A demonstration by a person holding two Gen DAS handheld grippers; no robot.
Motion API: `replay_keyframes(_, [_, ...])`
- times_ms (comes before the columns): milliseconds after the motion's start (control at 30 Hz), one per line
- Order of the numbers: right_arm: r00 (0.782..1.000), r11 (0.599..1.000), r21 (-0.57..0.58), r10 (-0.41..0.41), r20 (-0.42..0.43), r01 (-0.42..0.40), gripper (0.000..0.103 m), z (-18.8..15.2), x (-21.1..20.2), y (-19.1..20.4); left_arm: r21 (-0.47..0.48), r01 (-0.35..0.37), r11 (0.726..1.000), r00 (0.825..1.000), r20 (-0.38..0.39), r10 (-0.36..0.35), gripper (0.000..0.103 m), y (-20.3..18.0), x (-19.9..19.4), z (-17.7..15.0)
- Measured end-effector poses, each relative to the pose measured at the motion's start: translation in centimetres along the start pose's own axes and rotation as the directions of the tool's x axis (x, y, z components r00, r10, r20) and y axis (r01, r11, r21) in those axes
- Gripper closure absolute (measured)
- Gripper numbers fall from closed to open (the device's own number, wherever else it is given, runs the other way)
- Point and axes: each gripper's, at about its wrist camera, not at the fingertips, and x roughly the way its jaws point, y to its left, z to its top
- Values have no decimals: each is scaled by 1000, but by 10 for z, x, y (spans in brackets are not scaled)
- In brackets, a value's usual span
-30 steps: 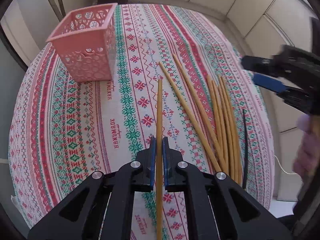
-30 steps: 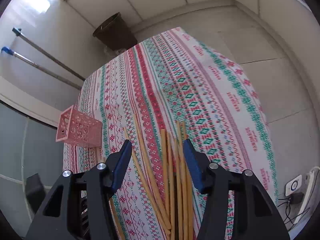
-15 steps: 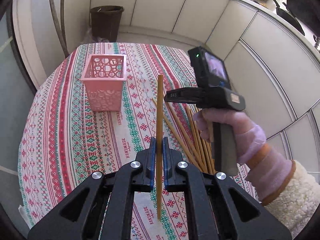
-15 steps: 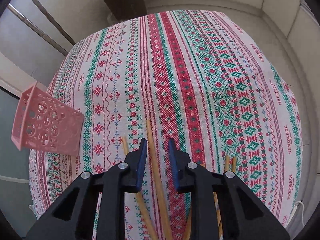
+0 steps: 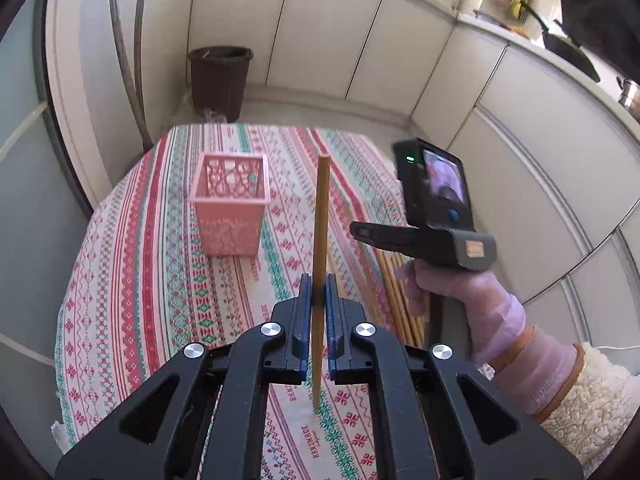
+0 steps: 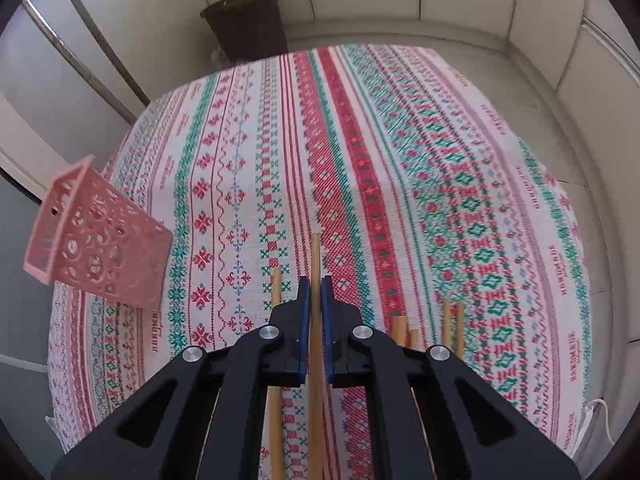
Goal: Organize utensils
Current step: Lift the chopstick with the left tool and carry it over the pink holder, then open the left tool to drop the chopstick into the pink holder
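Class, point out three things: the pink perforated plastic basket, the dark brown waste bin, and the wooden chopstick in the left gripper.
Pink perforated plastic basket [image 5: 230,224], left wrist view, front wall.
Dark brown waste bin [image 5: 219,80], left wrist view, side.
Wooden chopstick [image 5: 321,216], left wrist view, upper shaft.

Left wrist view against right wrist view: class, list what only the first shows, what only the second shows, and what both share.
Only the left wrist view shows the gloved right hand, the kitchen counter and the left gripper shut on a raised chopstick.

Only the right wrist view shows the right gripper closed on a chopstick lying on the table.

Both show the pink basket, the striped tablecloth, the dark bin and loose chopsticks.
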Motion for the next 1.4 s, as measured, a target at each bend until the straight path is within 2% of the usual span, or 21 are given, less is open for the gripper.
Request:
replay_keyframes(167, [994, 999, 1, 34, 105, -35, 97, -6, -73, -13, -8, 37, 999, 997, 73, -36, 97, -1, -21, 8])
replay_keyframes(300, [977, 997, 6, 78, 200, -81, 97, -4, -128, -15, -15, 47, 999, 987, 153, -44, 97, -1, -40, 24])
replay_keyframes(433, [940, 988, 10, 145, 310, -156, 97, 1, -183, -13, -44, 48, 998, 966, 256, -35, 97, 3, -67, 56])
replay_keyframes(533, [897, 974, 15, 203, 392, -227, 97, 14, -214, -7, -70, 31, 997, 950, 312, -7, 97, 11, -81, 77])
replay_keyframes(700, [836, 933, 51, 294, 463, -356, 97, 39, -234, 0, -143, -13, 990, 918, 390, 68, 97, 34, -88, 113])
replay_keyframes(833, [810, 910, 68, 328, 485, -409, 97, 55, -233, 7, -207, -21, 978, 913, 394, 103, 97, 55, -72, 128])
replay_keyframes(933, [813, 906, 76, 334, 477, -416, 97, 63, -222, 13, -234, -43, 971, 921, 368, 129, 97, 69, -51, 132])
replay_keyframes(967, [818, 907, 79, 331, 471, -413, 97, 66, -218, 16, -230, -43, 972, 933, 338, 121, 96, 73, -39, 132])
replay_keyframes(1000, [823, 908, 82, 331, 462, -411, 97, 68, -213, 17, -230, -51, 972, 946, 300, 120, 90, 77, -27, 132])
replay_keyframes(1033, [828, 907, 89, 331, 453, -411, 97, 71, -207, 19, -250, -58, 966, 952, 276, 129, 78, 82, -19, 130])
replay_keyframes(1067, [831, 906, 94, 331, 447, -412, 97, 73, -203, 21, -271, -58, 961, 954, 270, 133, 75, 87, -16, 128])
replay_keyframes(1167, [837, 910, 97, 324, 441, -403, 97, 76, -194, 25, -335, -28, 942, 948, 289, 131, 67, 104, -24, 125])
replay_keyframes(1233, [839, 910, 101, 322, 439, -402, 97, 77, -189, 28, -363, -16, 932, 937, 319, 140, 57, 111, -36, 123])
replay_keyframes(1300, [842, 914, 100, 314, 438, -393, 97, 77, -184, 33, -377, -15, 926, 927, 341, 154, 54, 116, -49, 119])
replay_keyframes(1400, [848, 924, 97, 293, 442, -369, 97, 78, -177, 41, -392, -20, 920, 924, 344, 167, 51, 123, -60, 114])
